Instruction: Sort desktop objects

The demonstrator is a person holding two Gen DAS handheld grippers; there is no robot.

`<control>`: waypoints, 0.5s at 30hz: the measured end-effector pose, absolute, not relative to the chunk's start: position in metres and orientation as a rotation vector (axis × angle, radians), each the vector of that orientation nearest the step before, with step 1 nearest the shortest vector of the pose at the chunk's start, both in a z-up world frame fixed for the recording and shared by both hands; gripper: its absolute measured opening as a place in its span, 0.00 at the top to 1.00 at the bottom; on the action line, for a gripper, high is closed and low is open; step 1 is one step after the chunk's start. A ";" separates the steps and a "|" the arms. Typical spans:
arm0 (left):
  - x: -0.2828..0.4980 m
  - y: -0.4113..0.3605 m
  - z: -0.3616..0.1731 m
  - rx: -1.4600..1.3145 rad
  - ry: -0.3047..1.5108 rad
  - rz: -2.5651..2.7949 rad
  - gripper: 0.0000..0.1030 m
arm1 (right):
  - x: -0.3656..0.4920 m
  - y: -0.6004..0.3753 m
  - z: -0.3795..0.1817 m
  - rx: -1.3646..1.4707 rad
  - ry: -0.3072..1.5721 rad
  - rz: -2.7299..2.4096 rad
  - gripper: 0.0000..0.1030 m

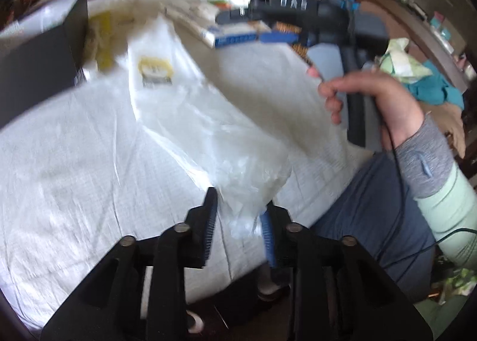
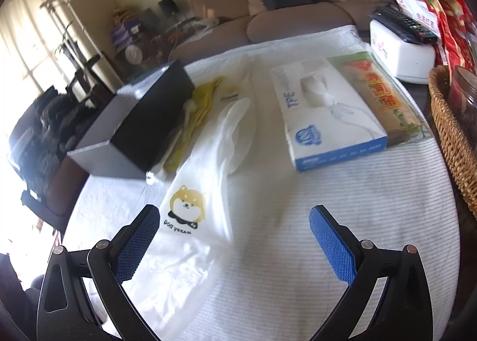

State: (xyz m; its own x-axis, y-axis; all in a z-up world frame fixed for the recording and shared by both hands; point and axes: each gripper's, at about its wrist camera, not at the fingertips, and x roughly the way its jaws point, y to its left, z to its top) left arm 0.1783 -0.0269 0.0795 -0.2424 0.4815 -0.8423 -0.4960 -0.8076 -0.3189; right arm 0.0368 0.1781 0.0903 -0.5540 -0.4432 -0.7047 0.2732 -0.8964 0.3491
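A clear plastic bag (image 1: pixel 190 120) with a yellow dog print lies stretched across the white tablecloth (image 1: pixel 74 168). My left gripper (image 1: pixel 240 216) is shut on the bag's near end. In the right wrist view the same bag (image 2: pixel 202 192) runs from the lower left towards the middle. My right gripper (image 2: pixel 235 239) is open and empty just above the cloth, with its left finger over the bag near the dog print (image 2: pixel 187 201). The right gripper also shows in the left wrist view (image 1: pixel 298 34), held by a hand.
A black box (image 2: pixel 140 120) stands at the left with yellow gloves (image 2: pixel 199 102) beside it. A blue and white glove carton (image 2: pixel 328 111) and a flat green-red packet (image 2: pixel 384 90) lie at the right. A white tissue box with a remote (image 2: pixel 399 52) and a wicker basket (image 2: pixel 450 132) sit at the far right.
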 end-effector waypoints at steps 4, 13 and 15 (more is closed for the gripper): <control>0.184 -0.042 0.087 -1.379 -0.014 2.109 0.49 | 0.044 0.168 0.086 1.211 -0.251 -2.431 0.00; 0.118 -0.110 0.122 -1.211 -0.134 2.508 0.46 | 0.022 0.129 0.099 1.162 -0.205 -2.381 0.06; 0.090 -0.119 0.120 -1.168 -0.188 2.602 0.46 | 0.008 0.119 0.104 1.144 -0.221 -2.357 0.22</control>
